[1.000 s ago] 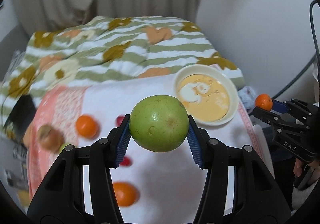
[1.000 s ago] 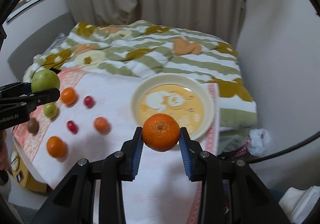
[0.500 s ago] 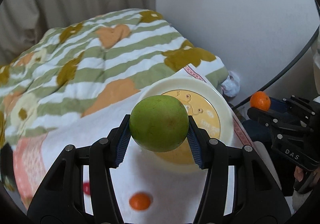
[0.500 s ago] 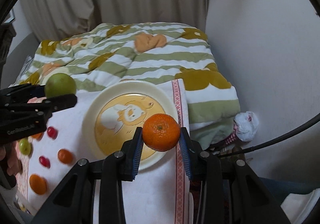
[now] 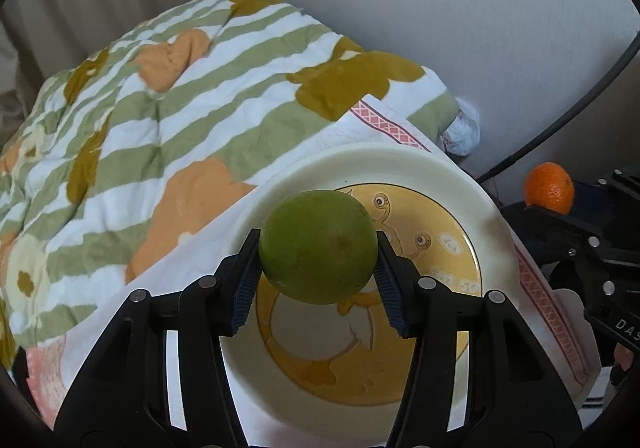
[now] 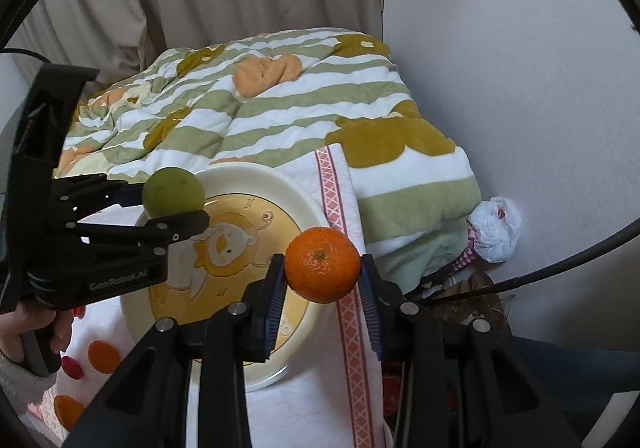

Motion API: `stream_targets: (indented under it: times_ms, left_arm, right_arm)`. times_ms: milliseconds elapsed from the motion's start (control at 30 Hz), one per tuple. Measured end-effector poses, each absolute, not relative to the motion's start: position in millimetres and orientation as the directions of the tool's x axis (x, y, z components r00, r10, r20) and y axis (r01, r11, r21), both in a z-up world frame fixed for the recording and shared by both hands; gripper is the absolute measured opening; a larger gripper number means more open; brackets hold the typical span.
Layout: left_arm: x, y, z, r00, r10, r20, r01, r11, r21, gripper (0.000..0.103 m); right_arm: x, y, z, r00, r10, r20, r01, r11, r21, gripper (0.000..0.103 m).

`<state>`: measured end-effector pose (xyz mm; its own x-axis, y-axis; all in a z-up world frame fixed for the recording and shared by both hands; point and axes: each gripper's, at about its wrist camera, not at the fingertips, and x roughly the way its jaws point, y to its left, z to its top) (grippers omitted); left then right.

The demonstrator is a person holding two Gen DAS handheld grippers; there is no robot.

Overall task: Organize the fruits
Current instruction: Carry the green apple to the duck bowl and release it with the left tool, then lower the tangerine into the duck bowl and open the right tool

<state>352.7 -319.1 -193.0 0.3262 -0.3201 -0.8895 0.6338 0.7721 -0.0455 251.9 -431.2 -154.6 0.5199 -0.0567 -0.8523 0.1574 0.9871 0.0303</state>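
Both hands are loaded, mid-carry to the plate point(image 5: 460, 172). Left tongs point(image 5: 318, 280) are clamped on a green fruit point(image 5: 318, 246), pads pressed to both sides, and it hangs over the plate's near-centre w/ the cartoon print showing underneath. How much air is between fruit & plate I can't tell from here.

Right tongs point(image 6: 322, 288) grip a mandarin point(image 6: 322, 264) the same way; it sits above the plate's right rim, close to the patterned border of the white cloth point(image 6: 348, 320) the plate rests on. The cloth is spread over the bed, next to the striped blanket point(image 6: 280, 116).

Plate looks bare so far, nothing in it. A few more orange & red fruits point(image 6: 103, 356) lie on the cloth to the left, apart from the plate, so the job's early on, I'd say.

Next move prob. calls for lowering the green fruit till it touches the plate, then easing the tongs apart gently. It's round, so it could roll toward the rim. The mandarin needs shifting left, inward over the plate, before letting go, or it may land on the cloth.
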Motion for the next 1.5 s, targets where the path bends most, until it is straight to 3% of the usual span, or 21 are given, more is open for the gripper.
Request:
stream_targets:
  times_ms: [133, 167, 200, 233, 600, 1000, 1500]
  left_arm:
    - [354, -325, -197, 0.329, -0.300, -0.896, 0.632, 0.775, -0.027, 0.066]
    - [354, -325, -195, 0.335, -0.299, -0.893, 0.632, 0.775, -0.022, 0.075]
    - [354, -324, -193, 0.345, -0.298, -0.890, 0.629, 0.777, -0.017, 0.096]
    - [353, -323, -190, 0.352, -0.301, -0.886, 0.626, 0.780, -0.016, 0.103]
    - [344, -287, -167, 0.378, -0.255, -0.890, 0.551, 0.835, -0.005, 0.103]
    - [322, -240, -139, 0.409, -0.237, -0.881, 0.437, 0.899, -0.039, 0.103]
    - [311, -205, -152, 0.395, -0.188, -0.899, 0.345, 0.937, -0.044, 0.103]
  right_arm:
    - [252, -441, -156, 0.515, -0.058, -0.855, 0.172, 0.984, 0.037, 0.033]
    - [253, -443, -155, 0.515, -0.058, -0.855, 0.174, 0.984, 0.038, 0.033]
    - [253, -444, -155, 0.515, -0.058, -0.855, 0.175, 0.984, 0.038, 0.033]
    - [252, -446, -154, 0.517, -0.059, -0.854, 0.176, 0.984, 0.039, 0.033]
    - [251, -449, -149, 0.521, -0.043, -0.853, 0.145, 0.989, 0.038, 0.033]
    - [274, -414, -158, 0.521, 0.041, -0.852, -0.043, 0.999, 0.021, 0.033]
    - [303, -385, -196, 0.512, 0.058, -0.857, -0.172, 0.985, -0.036, 0.033]
